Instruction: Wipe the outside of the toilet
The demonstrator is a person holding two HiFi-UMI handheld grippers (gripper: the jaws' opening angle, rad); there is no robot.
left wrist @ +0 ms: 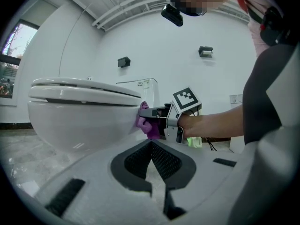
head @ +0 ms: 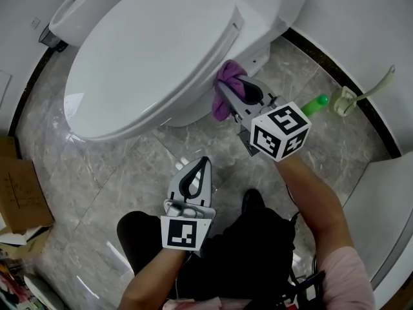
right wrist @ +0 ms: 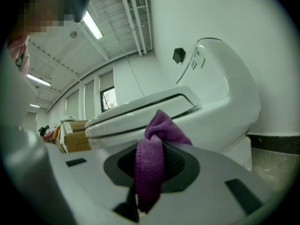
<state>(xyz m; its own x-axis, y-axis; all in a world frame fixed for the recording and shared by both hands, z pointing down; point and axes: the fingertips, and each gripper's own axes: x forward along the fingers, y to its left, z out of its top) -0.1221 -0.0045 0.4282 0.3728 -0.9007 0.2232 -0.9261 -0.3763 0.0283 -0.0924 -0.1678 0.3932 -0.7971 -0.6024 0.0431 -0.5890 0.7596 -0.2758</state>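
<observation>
Pressing against the toilet just below the edge of its closed seat, the purple cloth is bunched at the tip of the right gripper. That gripper's 2 jaws are clamped on it. From the right gripper view, a fold of the cloth hangs down between the jaws while the rest bulges forward toward the bowl. The contact sits on the side of the bowl facing the person, toward the tank end rather than the rounded front.

The left gripper hangs low over the marble floor, apart from the toilet and out in front of the bowl's side. Its 2 jaws are drawn together tip to tip with nothing between them. It looks idle to me.

What the next stroke turns on, I'd say, is that the bowl's long axis runs from the tank out to the front curve. The cloth is at the tank end of that side, so the unwiped stretch probably lies along the flank toward the front. The bowl wall is straight ahead of the right gripper's tips, so that hand is the nearer 1 and the natural one to sweep. A green bottle stands on the floor beyond the right gripper, away from the toilet.
</observation>
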